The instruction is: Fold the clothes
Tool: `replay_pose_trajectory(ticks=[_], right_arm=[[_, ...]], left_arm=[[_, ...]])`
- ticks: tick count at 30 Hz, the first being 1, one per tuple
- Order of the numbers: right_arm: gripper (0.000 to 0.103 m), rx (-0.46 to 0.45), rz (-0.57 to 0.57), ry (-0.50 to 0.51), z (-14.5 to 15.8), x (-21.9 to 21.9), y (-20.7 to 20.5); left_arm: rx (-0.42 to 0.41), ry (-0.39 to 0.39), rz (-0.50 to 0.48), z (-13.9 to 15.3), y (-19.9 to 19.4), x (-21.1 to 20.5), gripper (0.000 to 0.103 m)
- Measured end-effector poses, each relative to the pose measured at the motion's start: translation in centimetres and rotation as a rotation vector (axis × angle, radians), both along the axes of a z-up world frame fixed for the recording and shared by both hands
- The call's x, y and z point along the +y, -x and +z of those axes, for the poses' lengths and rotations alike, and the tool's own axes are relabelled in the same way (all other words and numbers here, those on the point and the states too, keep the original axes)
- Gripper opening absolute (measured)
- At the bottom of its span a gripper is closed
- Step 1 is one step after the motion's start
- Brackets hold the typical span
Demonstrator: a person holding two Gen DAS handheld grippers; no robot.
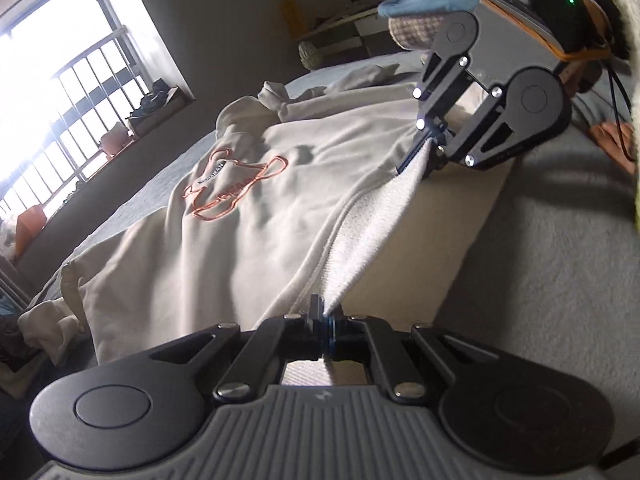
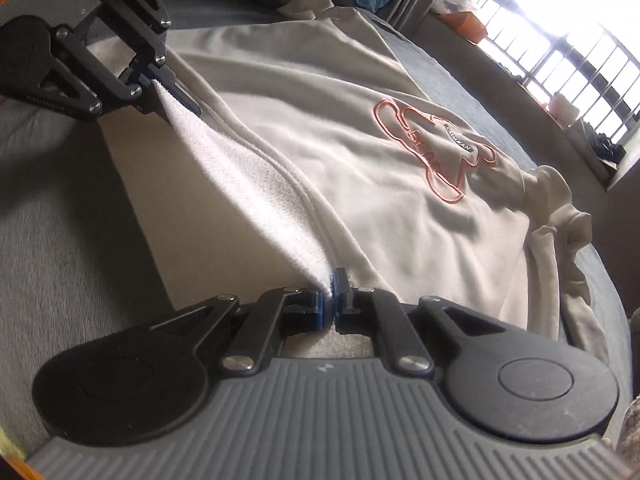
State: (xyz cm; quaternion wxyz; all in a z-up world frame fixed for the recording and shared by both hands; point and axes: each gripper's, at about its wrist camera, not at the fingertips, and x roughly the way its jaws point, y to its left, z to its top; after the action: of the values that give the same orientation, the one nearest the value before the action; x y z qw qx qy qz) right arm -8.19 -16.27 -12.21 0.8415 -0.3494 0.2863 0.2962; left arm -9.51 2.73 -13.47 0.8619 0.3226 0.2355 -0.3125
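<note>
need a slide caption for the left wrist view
Left gripper and right gripper each pinch the cream sweatshirt hem, lifting it off the grey bed.

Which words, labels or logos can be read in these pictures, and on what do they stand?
Small dark tag inside the orange outline design on the cream sweatshirt: lettering too blurred to read.
Small pale emblem on the right gripper's grey body: a mark, no letters.
Nothing else readable.
</note>
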Motion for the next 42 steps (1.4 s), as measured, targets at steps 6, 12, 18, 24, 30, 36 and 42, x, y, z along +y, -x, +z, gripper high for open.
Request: replay_pose_trajectory(ticks=[6, 12, 18, 24, 30, 36, 42], right_arm=[[0.011, 0.100, 0.028, -0.029, 1.8, -1.3, 0.7], [0.018, 0.325, 0.063, -0.279, 5.9, -3.8, 0.7], [0.018, 0.366, -0.014, -0.505, 6.1, -1.3, -2.4], [0.018, 0.465, 0.013, -0.389, 1.5, 4.0, -4.6], [0.017, 0.478, 0.005, -0.422, 1.6, 3.6, -4.7], [0.017, 0.466, 0.009, -0.413, 1.8, 3.8, -4.5], [0.017, 0.467, 0.026, -0.406, 2.1, 4.1, -4.1]], left_arm=[[0.015, 0.002, 0.005, -0.3, -0.3, 0.3, 0.003], [0.025, -0.001, -0.008, -0.2, -0.5, 0.3, 0.004], [0.028, -0.001, 0.008, 0.1, -0.4, 0.2, 0.007], [0.002, 0.005, 0.125, 0.3, 0.7, 1.2, 0.027], [-0.068, -0.045, 0.257, 0.4, 3.2, 4.0, 0.031], [-0.115, -0.088, 0.372, 0.7, 3.9, 6.8, 0.031], [-0.145, -0.115, 0.403, 0.5, 4.1, 7.8, 0.021]])
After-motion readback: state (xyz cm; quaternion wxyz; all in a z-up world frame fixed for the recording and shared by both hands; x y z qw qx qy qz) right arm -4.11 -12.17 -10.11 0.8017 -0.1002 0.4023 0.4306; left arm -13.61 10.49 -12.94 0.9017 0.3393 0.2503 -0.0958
